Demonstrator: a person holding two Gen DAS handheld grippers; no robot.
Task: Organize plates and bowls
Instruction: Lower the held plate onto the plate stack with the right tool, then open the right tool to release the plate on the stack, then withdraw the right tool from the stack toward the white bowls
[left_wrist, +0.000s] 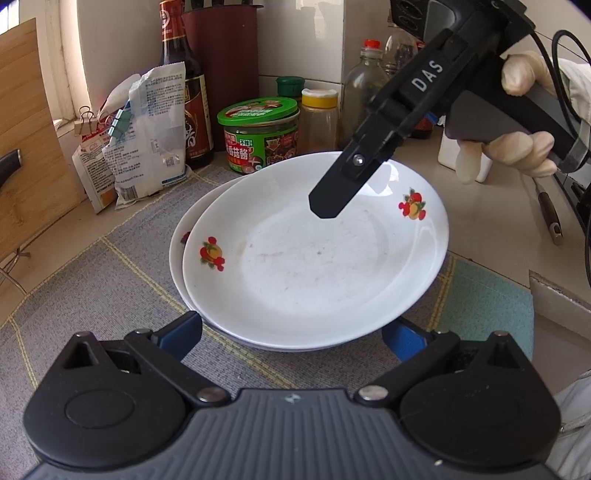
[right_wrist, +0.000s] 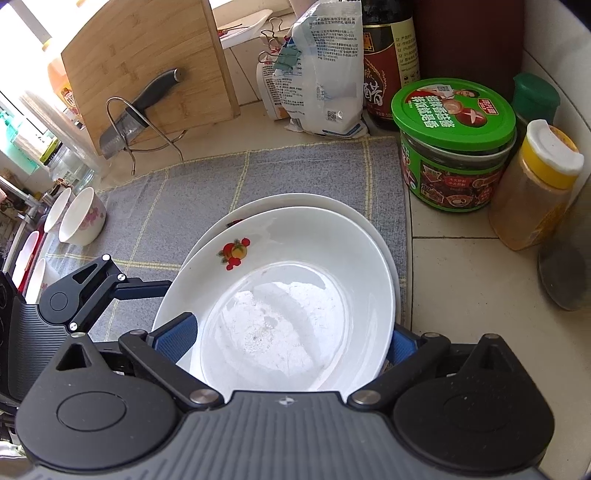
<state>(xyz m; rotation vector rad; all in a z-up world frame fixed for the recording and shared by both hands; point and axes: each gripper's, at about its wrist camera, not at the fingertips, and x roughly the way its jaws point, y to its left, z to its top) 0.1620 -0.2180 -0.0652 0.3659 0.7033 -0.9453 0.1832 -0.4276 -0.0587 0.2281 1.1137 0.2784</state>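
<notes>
Two white plates with fruit prints sit stacked on a grey checked mat (right_wrist: 207, 184) on the counter (right_wrist: 461, 273), the top plate (left_wrist: 314, 258) shifted slightly off the bottom plate (left_wrist: 176, 251) so a sliver of the lower rim shows on one side. The step in hand looks like settling or squaring up this stack. The right gripper (right_wrist: 291, 339) reaches over the top plate from the far-right side in the left wrist view, tilted downward with one black finger over the plate's inner slope; a gloved hand (left_wrist: 517, 147) grips its handle. In its own view its jaws are spread wide on either side of the plate's near rim, the blue pads beside the edge, though whether they touch the plate cannot be told. The left gripper (left_wrist: 291, 332) sits low at the opposite edge of the stack, level with the mat, its jaws also wide apart and holding nothing. Several bowls (right_wrist: 79, 218) stand at the far-left end of the mat, well apart from the plates. The next move probably calls for nudging the top plate until its rim lines up with the one below, or turning to the bowls; the glossy rims could slip, so light contact seems wise.
</notes>
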